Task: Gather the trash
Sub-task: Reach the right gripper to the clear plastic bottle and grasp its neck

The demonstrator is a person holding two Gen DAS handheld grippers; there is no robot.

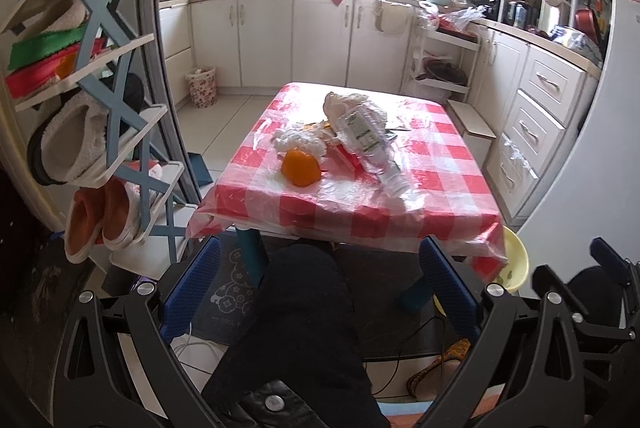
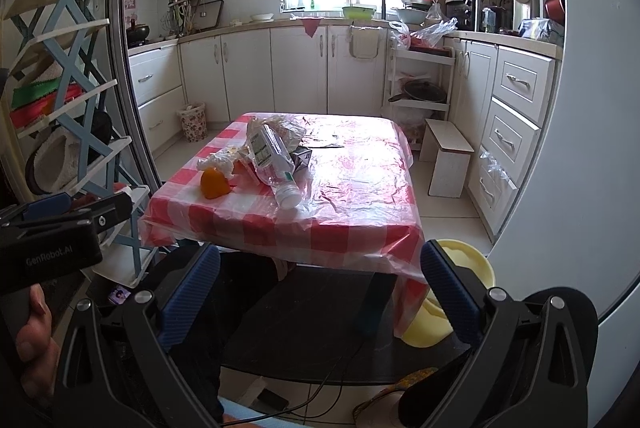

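Left wrist view, left gripper (image 1: 320,292) fingers spread, empty

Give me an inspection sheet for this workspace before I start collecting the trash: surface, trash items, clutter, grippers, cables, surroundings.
Surface: low table under a red-and-white checked cloth with clear plastic film on top.
Job's things: crushed plastic bottle, white-capped, lying on the pile; crumpled white tissue; orange peel nearest the front edge; small carton behind the bottle.
Clutter: yellow basin on the floor at the table's right corner.
Grippers: left gripper and right gripper both open, empty, short of the table.
Cables: black cable across the floor below the table.
Surroundings: flowered waste bin by the cabinets; shoe rack on the left.
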